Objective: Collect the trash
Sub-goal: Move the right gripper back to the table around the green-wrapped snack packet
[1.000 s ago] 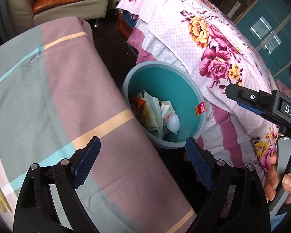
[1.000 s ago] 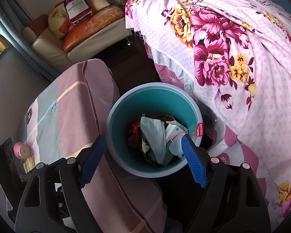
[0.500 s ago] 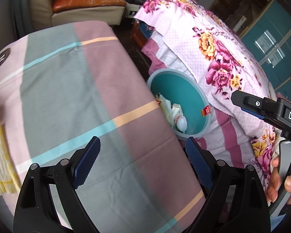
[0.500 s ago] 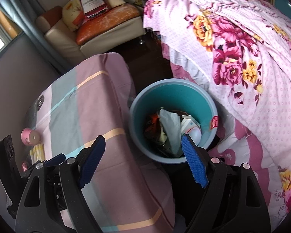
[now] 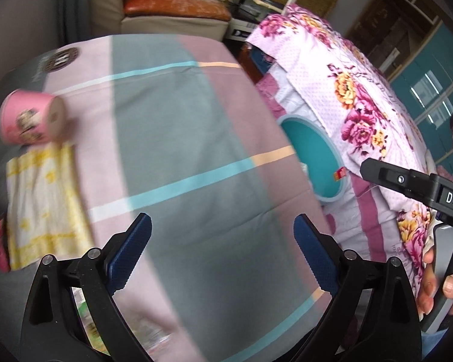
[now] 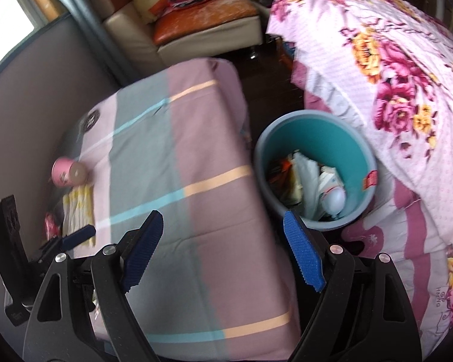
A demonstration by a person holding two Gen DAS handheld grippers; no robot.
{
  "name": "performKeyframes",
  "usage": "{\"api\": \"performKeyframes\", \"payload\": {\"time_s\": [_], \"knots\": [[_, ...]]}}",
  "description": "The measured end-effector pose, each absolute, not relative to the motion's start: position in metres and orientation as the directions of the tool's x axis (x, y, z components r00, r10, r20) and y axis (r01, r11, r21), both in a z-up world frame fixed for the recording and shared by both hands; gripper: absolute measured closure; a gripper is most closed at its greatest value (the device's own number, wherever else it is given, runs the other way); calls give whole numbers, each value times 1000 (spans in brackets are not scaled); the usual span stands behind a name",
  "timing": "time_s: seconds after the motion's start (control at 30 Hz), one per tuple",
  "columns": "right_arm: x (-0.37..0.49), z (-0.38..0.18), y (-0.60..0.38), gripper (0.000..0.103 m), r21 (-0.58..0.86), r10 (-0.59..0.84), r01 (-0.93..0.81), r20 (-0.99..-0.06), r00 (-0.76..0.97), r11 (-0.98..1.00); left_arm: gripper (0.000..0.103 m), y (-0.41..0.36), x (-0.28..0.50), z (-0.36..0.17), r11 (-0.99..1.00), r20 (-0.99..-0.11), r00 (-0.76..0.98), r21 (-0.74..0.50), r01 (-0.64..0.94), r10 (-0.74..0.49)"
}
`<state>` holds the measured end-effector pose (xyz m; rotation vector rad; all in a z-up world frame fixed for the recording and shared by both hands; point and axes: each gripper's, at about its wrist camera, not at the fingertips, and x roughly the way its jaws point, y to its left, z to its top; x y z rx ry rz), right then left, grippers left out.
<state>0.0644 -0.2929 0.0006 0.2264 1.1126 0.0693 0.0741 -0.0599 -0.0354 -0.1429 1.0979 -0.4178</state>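
Left wrist view: the left gripper (image 5: 222, 252) is held spread and empty over the striped cloth (image 5: 181, 138); the right gripper (image 6: 223, 249) likewise, beside the bin (image 6: 314, 169).

A cream sofa (image 6: 190, 30) with an orange cushion (image 6: 205, 18) stands at twelve o'clock, a bright window (image 6: 12, 15) at ten, teal cabinets (image 5: 432, 69) at two.
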Motion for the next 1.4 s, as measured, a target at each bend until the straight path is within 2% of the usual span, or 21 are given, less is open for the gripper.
{"api": "performKeyframes", "payload": {"time_s": [0.6,0.9,1.2,1.23,1.27,1.3,1.4], "knots": [[45,-56,-103,25,255,308,-340,-945,111,905,8,126,22,-61,952,-863,438,-302,-46,-252],[30,-82,-40,25,233,262,-456,-965,0,859,8,175,7,-76,928,-868,434,-337,-159,-241],[24,-96,-13,25,203,239,-514,-971,4,834,8,195,5,-84,908,-871,427,-358,-218,-241],[22,-97,-11,26,180,226,-528,-974,23,830,8,196,5,-85,906,-873,425,-359,-223,-241],[20,-97,-9,31,167,218,-538,-975,31,826,8,197,5,-86,905,-873,424,-360,-229,-240],[19,-98,-7,44,160,213,-544,-976,36,824,8,198,6,-86,903,-874,424,-360,-235,-238],[14,-97,-5,48,168,231,-546,-972,49,821,8,200,11,-86,891,-870,436,-370,-264,-231]]}}
